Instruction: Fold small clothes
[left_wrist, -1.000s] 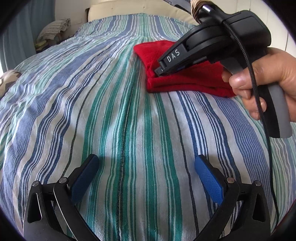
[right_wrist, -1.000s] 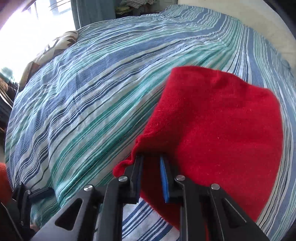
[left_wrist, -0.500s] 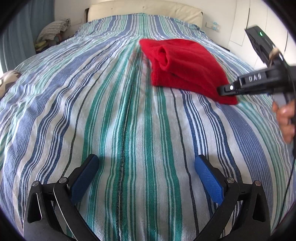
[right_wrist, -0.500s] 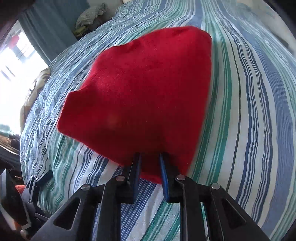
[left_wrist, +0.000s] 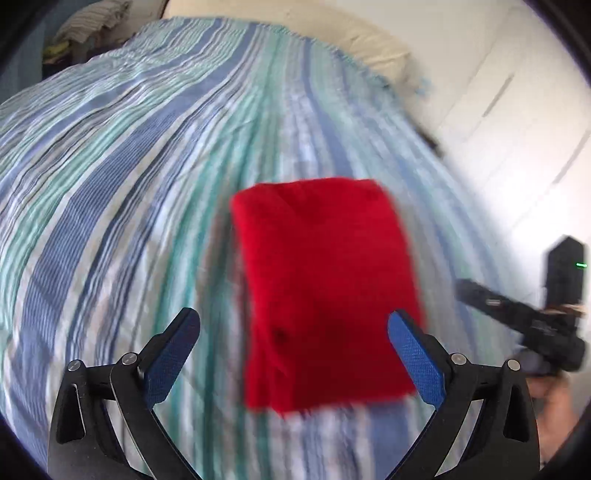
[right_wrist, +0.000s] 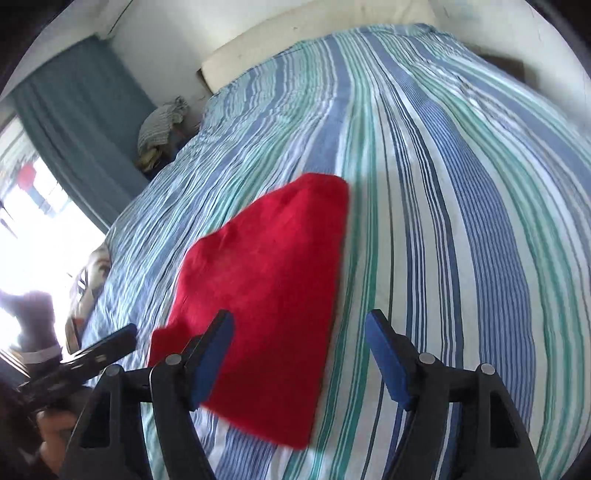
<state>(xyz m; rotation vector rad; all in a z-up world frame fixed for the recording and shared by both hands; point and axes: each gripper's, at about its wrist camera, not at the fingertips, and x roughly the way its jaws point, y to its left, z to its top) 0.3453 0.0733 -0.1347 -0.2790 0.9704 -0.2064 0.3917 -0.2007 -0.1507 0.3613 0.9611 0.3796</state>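
We found the red garment (left_wrist: 325, 291) lying folded into a compact rectangle on the striped bedspread (left_wrist: 122, 177), towards the bed's right side in the left wrist view, no tool touching it. The left gripper (left_wrist: 293, 347) hovered above it w/ jaws spread wide, blue pads well clear of the fabric, nothing between them. The right gripper (right_wrist: 299, 354) had just been opening; per the right wrist view its jaws stood apart over the garment's near edge, one pad (right_wrist: 212, 356) over the cloth, the other over bare sheet, no pinch visible. The left view was motion-blurred, so fine creases could not be checked.

Our judgement: the release at the end of a fold was in hand, garment set down and let go. Edges looked roughly square, though one corner near the right tool appeared to bulge slightly; could not confirm.

Next move, in our opinion, calls for either a flattening press on the top layer or clearing both tools away. If another fold is wanted, approx. both jaws must drop to one short edge, pinch all layers together and carry them across w/o dragging the stack.

Other items noted: pillow (right_wrist: 295, 48) at the headboard end, curtain (right_wrist: 85, 122) by the window, a bundle of cloth (right_wrist: 162, 125) beside the bed.
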